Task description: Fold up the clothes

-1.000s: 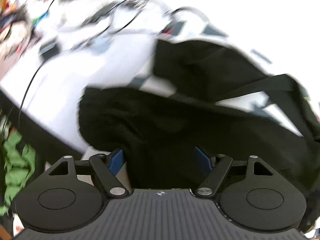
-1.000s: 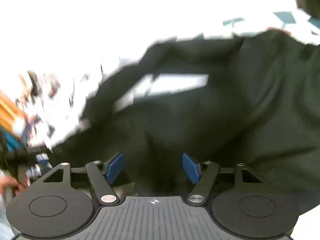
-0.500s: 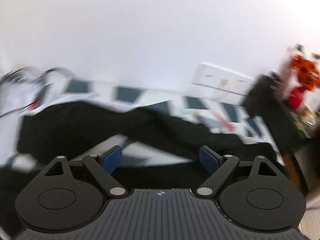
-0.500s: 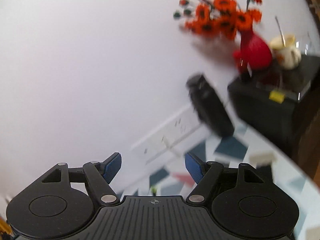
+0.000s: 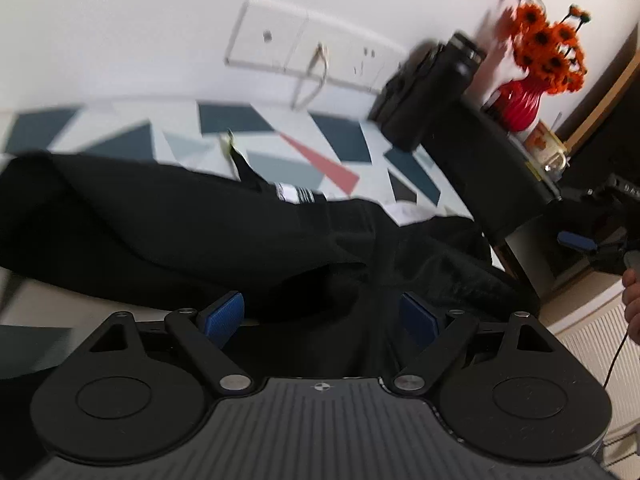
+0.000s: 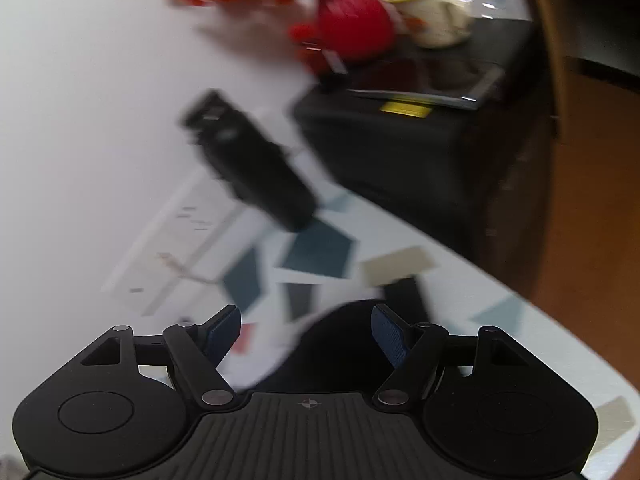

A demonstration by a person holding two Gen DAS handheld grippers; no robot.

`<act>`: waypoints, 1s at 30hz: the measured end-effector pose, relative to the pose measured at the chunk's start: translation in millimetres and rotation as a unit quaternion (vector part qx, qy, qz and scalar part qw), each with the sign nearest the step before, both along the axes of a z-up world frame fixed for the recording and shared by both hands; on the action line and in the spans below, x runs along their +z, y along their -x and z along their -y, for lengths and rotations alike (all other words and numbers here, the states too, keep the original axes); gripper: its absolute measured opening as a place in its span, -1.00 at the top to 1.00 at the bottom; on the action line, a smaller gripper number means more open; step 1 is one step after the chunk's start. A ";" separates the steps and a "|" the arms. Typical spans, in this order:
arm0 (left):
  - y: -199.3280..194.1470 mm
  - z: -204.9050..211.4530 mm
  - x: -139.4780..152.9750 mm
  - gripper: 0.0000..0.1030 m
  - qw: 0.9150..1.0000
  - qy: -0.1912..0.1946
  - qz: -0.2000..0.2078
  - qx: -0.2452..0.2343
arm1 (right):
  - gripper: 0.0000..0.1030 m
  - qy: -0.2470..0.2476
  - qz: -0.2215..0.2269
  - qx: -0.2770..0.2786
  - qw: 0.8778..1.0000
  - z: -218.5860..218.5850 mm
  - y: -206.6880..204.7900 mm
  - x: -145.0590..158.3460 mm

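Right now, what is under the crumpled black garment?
The black garment lies on a white tabletop with grey, blue and red geometric patches, visible around its far edge. Whatever sits directly beneath the cloth is covered.

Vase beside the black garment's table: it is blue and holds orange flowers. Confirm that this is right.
Not quite. The vase is red, not blue; the left wrist view shows it, and the right wrist view does too. The rest stands: it holds orange flowers and sits beside the table with the black garment.
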State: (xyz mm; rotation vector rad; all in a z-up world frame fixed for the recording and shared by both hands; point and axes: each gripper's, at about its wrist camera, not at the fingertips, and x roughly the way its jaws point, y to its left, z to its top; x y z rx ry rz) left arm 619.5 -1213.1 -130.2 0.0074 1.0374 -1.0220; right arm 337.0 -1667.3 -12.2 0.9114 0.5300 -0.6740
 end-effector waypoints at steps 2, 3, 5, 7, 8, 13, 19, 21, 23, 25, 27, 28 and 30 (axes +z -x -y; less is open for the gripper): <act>1.4 11.9 -8.2 -0.68 1.000 -0.007 -0.002 -0.016 | -0.37 0.004 -0.031 -0.004 0.999 9.9 -6.4 -21.0; 3.0 16.8 -11.1 -0.68 1.000 -0.011 -0.003 -0.023 | -0.37 0.006 -0.047 -0.004 0.999 13.3 -9.7 -30.1; 7.6 24.7 -15.3 -0.29 0.999 -0.021 -0.006 -0.040 | -0.37 0.014 -0.067 0.000 0.998 21.2 -19.1 -49.2; 14.3 30.8 -18.6 0.34 0.997 -0.039 -0.008 -0.062 | -0.36 0.023 -0.084 0.004 0.996 30.1 -29.4 -69.2; 18.0 32.4 -20.3 0.64 0.996 -0.054 -0.005 -0.068 | -0.36 0.023 -0.091 0.010 0.996 35.3 -35.8 -79.2; 32.2 19.7 -39.7 0.77 0.993 -0.091 -0.046 -0.062 | 0.03 0.016 -0.123 0.062 0.990 51.3 -67.2 -112.1; 48.1 11.2 -51.8 0.84 0.989 -0.115 -0.086 -0.028 | 0.62 0.096 -0.153 0.129 0.975 59.8 -108.8 -106.7; 53.9 12.4 -50.8 0.84 0.987 -0.123 -0.098 -0.030 | 0.65 0.125 -0.135 0.127 0.975 65.5 -124.4 -93.0; 63.0 15.4 -51.3 0.84 0.984 -0.132 -0.111 -0.047 | 0.66 0.166 -0.122 0.127 0.970 65.1 -139.9 -76.6; 72.0 18.6 -53.4 0.84 0.980 -0.136 -0.128 -0.068 | 0.66 0.202 -0.119 0.127 0.964 63.8 -154.2 -63.8; 73.2 19.0 -55.1 0.79 0.978 -0.133 -0.143 -0.066 | 0.64 0.216 -0.141 0.128 0.958 63.1 -164.5 -63.5; 70.0 18.0 -55.5 0.70 0.977 -0.130 -0.156 -0.064 | 0.56 0.220 -0.159 0.130 0.954 62.3 -167.7 -67.5; 60.8 15.3 -55.8 0.39 0.973 -0.121 -0.187 -0.061 | 0.30 0.226 -0.195 0.133 0.945 60.7 -174.1 -75.4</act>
